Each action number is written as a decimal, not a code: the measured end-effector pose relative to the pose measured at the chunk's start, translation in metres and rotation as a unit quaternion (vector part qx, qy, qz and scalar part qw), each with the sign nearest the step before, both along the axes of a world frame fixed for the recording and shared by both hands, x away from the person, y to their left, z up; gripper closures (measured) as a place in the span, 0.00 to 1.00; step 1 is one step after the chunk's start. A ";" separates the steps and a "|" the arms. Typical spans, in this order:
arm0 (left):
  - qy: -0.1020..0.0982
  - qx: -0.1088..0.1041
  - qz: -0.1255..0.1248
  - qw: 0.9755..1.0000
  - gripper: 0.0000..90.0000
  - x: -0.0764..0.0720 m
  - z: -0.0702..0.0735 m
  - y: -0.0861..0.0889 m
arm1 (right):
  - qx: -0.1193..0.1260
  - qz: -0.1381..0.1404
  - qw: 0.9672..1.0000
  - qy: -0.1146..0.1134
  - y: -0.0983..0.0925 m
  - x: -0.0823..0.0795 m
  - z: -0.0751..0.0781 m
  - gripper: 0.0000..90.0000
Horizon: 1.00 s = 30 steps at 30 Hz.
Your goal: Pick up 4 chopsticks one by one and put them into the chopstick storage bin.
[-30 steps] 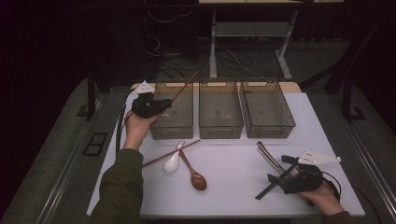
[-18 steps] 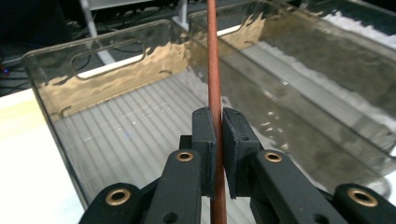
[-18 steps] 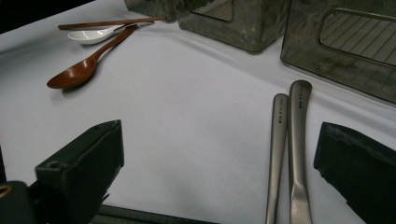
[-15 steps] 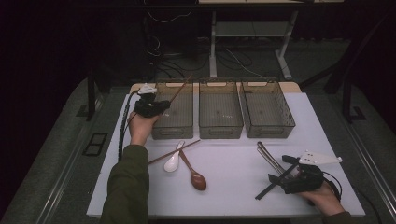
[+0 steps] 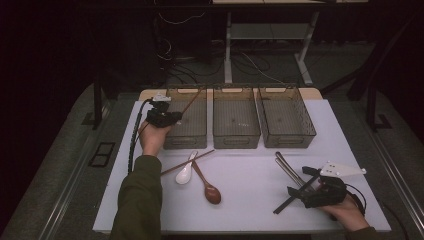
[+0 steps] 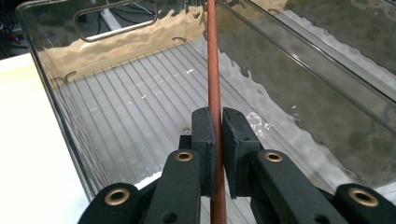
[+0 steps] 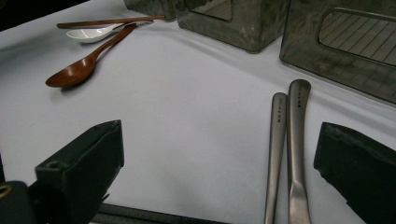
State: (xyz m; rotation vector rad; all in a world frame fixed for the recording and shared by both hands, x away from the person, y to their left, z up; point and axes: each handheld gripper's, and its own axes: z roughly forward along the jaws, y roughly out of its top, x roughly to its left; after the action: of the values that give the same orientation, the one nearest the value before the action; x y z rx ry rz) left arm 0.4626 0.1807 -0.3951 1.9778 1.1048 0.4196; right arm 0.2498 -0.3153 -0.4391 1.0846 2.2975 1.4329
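We find the left gripper clenched on a brown chopstick inside the leftmost bin, near its side wall, tip cut off; the right gripper rests released.

The high camera looked forward and down over my bench. My left camera sat close above the leftmost bin, peering inside. My right camera skimmed low toward the bins, sharing the brown spoon with the high camera.
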 end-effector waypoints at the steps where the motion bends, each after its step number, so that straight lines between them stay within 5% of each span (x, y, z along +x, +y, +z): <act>1: 0.000 0.000 0.000 1.000 0.92 0.000 0.000 0.000 | -0.001 0.000 1.000 -0.001 0.000 0.000 0.000 0.01; 17: -0.012 -0.004 0.005 1.000 0.69 -0.002 0.004 -0.002 | 0.000 0.000 1.000 0.000 0.000 0.000 0.000 0.01; 25: -0.018 -0.027 -0.026 0.999 0.53 -0.010 0.015 -0.002 | -0.001 0.001 1.000 -0.003 0.000 0.000 0.000 0.01; 27: -0.020 -0.009 -0.038 0.999 0.49 -0.014 0.019 -0.003 | 0.001 -0.001 1.000 -0.002 0.000 0.000 0.000 0.01; 30: -0.014 -0.012 -0.053 0.998 0.43 -0.019 0.024 -0.004 | 0.001 -0.002 1.000 -0.001 0.000 0.000 0.000 0.01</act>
State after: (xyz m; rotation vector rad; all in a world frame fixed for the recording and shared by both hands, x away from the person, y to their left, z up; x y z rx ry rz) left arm 0.4434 0.1766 -0.3715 1.9929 0.9769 0.3743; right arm 0.2497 -0.3152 -0.4392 1.0885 2.2908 1.4351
